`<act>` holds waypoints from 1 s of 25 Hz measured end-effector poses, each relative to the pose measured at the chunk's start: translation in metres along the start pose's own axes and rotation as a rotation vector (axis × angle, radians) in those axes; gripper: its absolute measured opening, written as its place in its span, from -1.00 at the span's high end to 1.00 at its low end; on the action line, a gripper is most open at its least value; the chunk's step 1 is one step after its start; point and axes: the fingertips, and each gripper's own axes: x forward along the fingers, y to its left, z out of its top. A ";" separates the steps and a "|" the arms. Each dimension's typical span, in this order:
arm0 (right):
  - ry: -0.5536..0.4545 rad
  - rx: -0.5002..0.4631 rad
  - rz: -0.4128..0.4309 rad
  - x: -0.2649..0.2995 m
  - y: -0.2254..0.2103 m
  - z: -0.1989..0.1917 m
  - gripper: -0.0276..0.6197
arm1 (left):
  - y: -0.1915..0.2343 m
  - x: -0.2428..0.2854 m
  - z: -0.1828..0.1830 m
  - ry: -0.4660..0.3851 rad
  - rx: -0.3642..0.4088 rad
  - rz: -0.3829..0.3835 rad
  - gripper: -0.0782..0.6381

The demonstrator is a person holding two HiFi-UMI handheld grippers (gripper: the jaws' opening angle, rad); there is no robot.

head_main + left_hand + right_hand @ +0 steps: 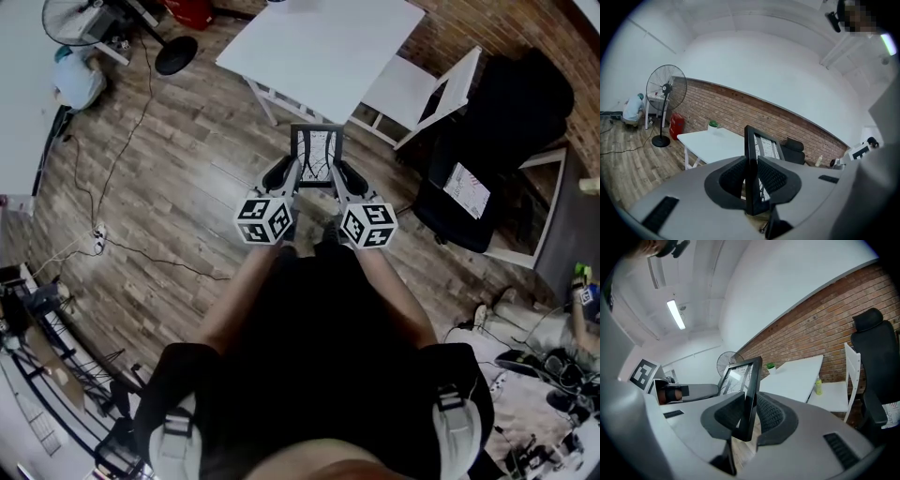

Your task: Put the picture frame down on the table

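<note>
A black picture frame (316, 155) with a line drawing in it is held upright in the air between both grippers, short of the white table (323, 52). My left gripper (289, 175) is shut on the frame's left edge (750, 168). My right gripper (341, 176) is shut on its right edge (750, 397). The frame hangs over the wood floor, just in front of the table's near edge. The table top (715, 143) is bare white, with a small green plant (713, 124) at its far end.
A white chair (422, 94) stands at the table's right side, with a green bottle (818, 386) on its seat. A black office chair (497, 150) is further right. A floor fan (665, 91) and red canister (676, 125) stand at the left by the brick wall. Cables cross the floor (122, 187).
</note>
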 end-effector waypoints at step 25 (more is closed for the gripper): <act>-0.002 0.000 0.036 0.011 -0.059 0.019 0.68 | -0.022 0.056 -0.003 -0.009 -0.023 0.040 0.55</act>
